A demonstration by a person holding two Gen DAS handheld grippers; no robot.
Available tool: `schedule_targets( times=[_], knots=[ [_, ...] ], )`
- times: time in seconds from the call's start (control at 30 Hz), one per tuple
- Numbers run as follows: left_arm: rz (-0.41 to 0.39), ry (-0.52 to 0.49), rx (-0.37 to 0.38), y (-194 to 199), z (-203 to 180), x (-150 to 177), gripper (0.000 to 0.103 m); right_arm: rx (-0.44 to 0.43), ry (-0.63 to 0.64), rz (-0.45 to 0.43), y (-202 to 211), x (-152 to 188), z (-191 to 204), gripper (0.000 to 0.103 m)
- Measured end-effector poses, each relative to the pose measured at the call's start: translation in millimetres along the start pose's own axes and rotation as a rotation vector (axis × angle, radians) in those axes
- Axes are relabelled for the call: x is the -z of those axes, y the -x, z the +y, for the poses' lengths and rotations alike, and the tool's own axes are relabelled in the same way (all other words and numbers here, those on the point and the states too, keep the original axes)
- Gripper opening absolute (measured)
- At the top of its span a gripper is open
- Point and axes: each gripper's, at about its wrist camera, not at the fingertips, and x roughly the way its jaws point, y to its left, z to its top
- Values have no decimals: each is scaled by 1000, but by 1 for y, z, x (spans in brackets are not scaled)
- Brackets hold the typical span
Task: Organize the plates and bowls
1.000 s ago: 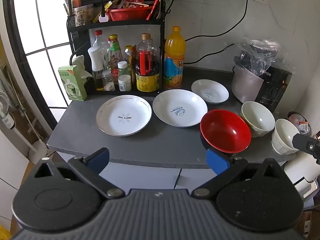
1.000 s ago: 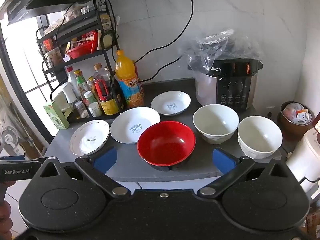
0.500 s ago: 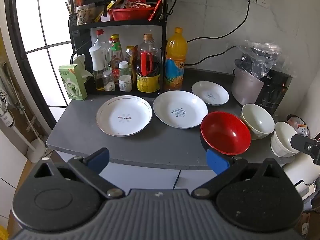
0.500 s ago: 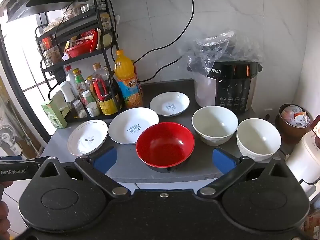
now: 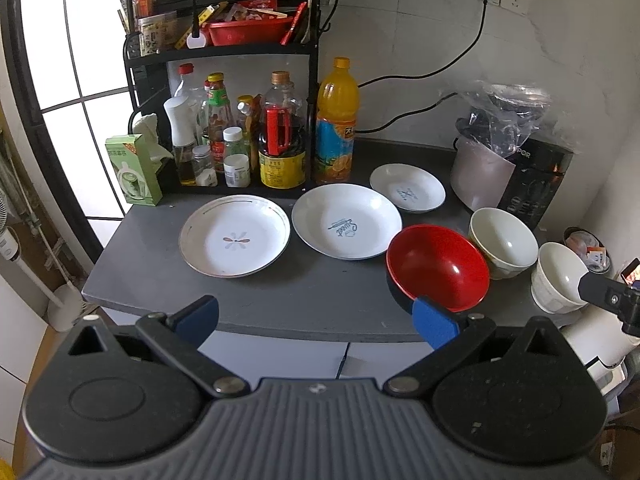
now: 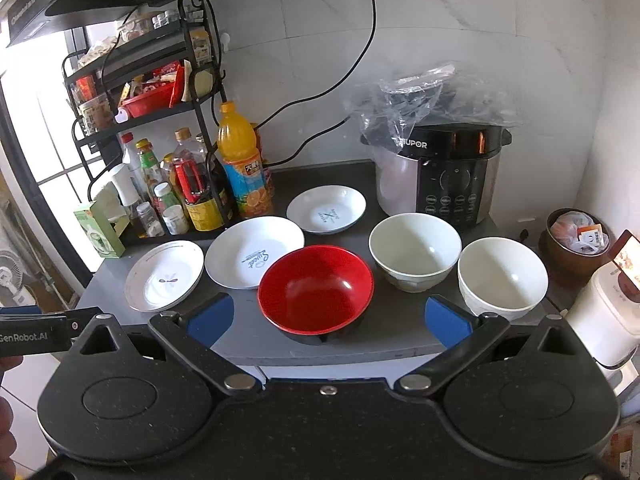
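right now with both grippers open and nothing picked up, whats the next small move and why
Probably ease the right gripper forward to the red bowl: it sits nearest the counter edge, centred between the open fingers. All three plates and three bowls lie apart and unstacked, and the left gripper holds nothing.

I see three white plates (image 6: pixel 255 257) lying flat in a row, then a red bowl (image 6: pixel 316 288) and two white bowls (image 6: pixel 415 251) upright, all empty on the counter.
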Motion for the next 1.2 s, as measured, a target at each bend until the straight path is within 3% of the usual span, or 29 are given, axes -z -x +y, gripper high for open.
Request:
schedule_targets(
  times=[1.2],
  knots=[
    [-5, -22, 6, -2, -6, -4, 102, -1, -5, -7, -4, -3, -1, 103]
  ],
)
